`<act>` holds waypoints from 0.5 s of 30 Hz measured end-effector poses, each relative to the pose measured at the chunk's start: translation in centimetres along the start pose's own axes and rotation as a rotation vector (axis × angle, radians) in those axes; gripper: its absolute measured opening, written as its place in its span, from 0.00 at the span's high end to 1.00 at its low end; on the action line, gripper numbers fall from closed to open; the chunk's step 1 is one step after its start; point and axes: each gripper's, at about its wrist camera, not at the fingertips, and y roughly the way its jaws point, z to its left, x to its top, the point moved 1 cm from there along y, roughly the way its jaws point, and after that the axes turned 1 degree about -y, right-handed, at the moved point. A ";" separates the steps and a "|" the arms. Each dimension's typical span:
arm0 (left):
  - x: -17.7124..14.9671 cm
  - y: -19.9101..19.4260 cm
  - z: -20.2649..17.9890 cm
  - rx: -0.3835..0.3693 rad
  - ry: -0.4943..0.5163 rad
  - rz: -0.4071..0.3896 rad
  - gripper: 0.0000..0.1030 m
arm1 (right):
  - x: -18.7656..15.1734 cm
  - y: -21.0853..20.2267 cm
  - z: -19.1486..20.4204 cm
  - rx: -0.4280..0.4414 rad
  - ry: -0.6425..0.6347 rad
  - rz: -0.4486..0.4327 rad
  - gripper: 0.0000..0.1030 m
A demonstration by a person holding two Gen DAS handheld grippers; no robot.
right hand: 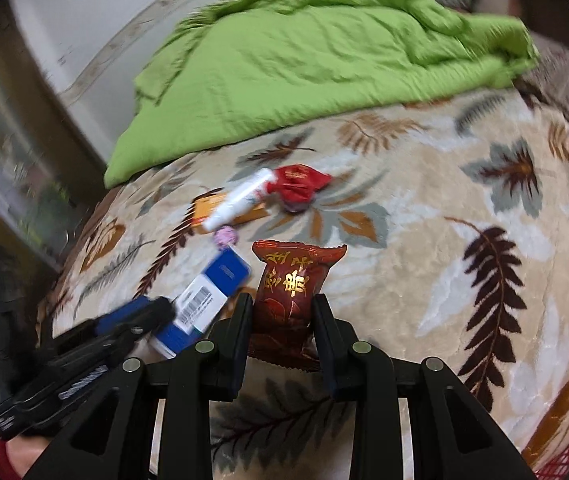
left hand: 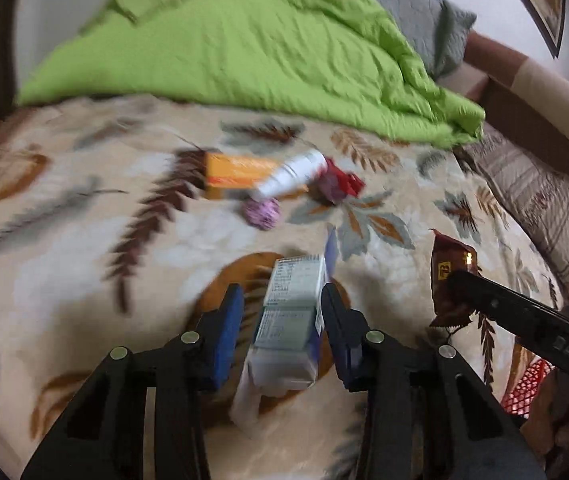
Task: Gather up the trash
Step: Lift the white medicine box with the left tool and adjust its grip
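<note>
The blue-and-white carton (left hand: 292, 320) sits between the fingers of the left gripper (left hand: 282, 312), lifted clear of the bed (left hand: 84, 240); its printed white face is turned toward the left wrist camera, its right edge lies against the right blue pad, and a gap shows beside the left pad, so a firm clamp cannot be confirmed; a loose flap hangs from its near end. The brown snack wrapper (right hand: 284, 300) stands upright in the right gripper (right hand: 282, 320), both black fingers pressed against its crinkled foil sides, gold characters on its front, serrated top edge uppermost. Both grippers point down at a slant over the bed and sit close together, the left one appearing at the lower left of the right wrist view with a hand behind it. Remaining trash lies farther up the bed in one cluster: a flat orange box (left hand: 236, 174), a white tube (left hand: 292, 176) resting across it, a crumpled red wrapper (left hand: 338, 186) touching the tube's end, and a small purple ball (left hand: 261, 212) just beside the box. The bed carries a plush cream blanket printed with brown, orange and grey leaves; a rumpled green quilt (left hand: 244, 52) lies beyond the cluster; a grey pillow (left hand: 416, 12) sits behind the quilt.
</note>
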 end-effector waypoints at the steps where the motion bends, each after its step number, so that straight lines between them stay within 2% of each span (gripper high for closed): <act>1: -0.4 -0.9 0.2 0.032 0.000 -0.031 0.62 | -0.2 -0.2 0.5 0.001 -0.024 -0.009 0.69; 2: -0.8 -1.7 0.3 0.053 0.000 -0.057 0.62 | -0.3 -0.3 1.2 0.002 -0.053 -0.019 0.69; 4: -1.1 -1.7 0.6 0.055 -0.008 -0.045 0.62 | -0.5 -0.3 1.9 -0.003 -0.087 -0.024 0.69; 7: -0.9 -1.0 0.9 -0.017 -0.033 0.010 0.61 | -0.4 0.1 1.3 0.002 -0.053 -0.011 0.69; 8: -0.9 -0.9 0.8 -0.030 -0.040 0.015 0.57 | -0.3 0.1 0.9 0.004 -0.034 -0.014 0.69; 9: -0.8 -0.9 0.6 -0.045 -0.044 0.019 0.44 | -0.2 -0.1 0.5 0.005 -0.016 -0.021 0.69; 10: -0.8 -0.9 0.3 -0.067 -0.045 0.018 0.40 | -0.2 -0.3 0.1 0.003 0.003 -0.032 0.69; 12: -0.8 -0.9 -0.8 -0.070 -0.016 0.016 0.38 | -0.2 -0.9 -0.6 -0.014 0.041 -0.056 0.69; 14: -0.8 0.0 -1.8 -0.065 0.032 0.055 0.32 | -0.2 -1.1 -1.0 -0.023 0.062 -0.065 0.69; 15: -0.9 0.5 -2.1 -0.054 0.044 0.063 0.32 | -0.1 -1.1 -1.0 -0.025 0.064 -0.064 0.69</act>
